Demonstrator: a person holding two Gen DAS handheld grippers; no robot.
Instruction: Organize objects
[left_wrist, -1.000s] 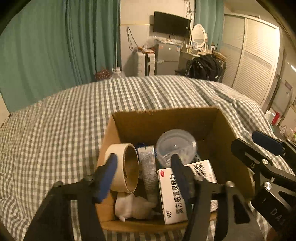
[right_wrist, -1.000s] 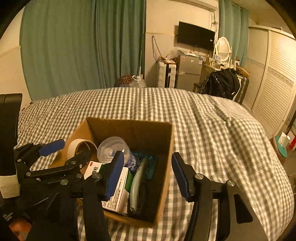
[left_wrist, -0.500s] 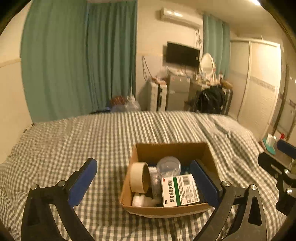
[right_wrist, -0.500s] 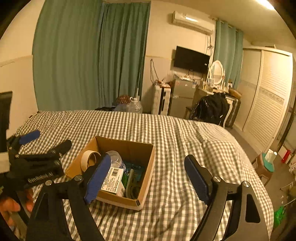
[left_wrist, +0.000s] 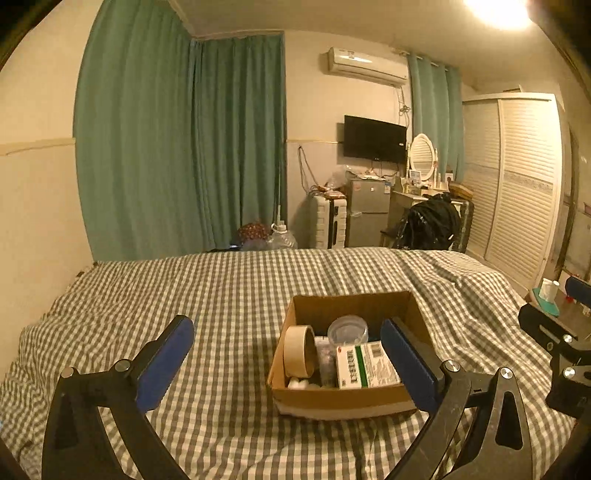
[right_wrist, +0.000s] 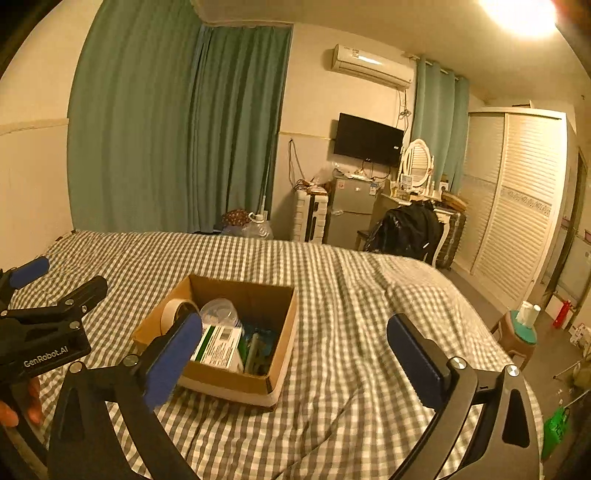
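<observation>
Two grippers, both with jaws spread wide and nothing between the blue pads. Left gripper hung above the checked bedcover, its right-hand pad overlapping the right side of the cardboard box in the left wrist view; whether it touched the box could not be told. Right gripper was also held above the bed, its left pad in front of the box's near left corner in its own view. A fingertip or two of the person's left hand showed below the left gripper's body at the edge of the right wrist view.

Box sat open-topped on the bedcover, roughly mid-bed. Inside: a roll of tape standing on edge against the left wall, a clear round lidded container toward the back, a white and green medicine carton lying tilted at the front right, something small and white in the front left corner. Dark items along the right side, seen only from the right wrist, were too dim to name.

Beyond the bed: green curtains, a wall-mounted television, a louvred wardrobe.
</observation>
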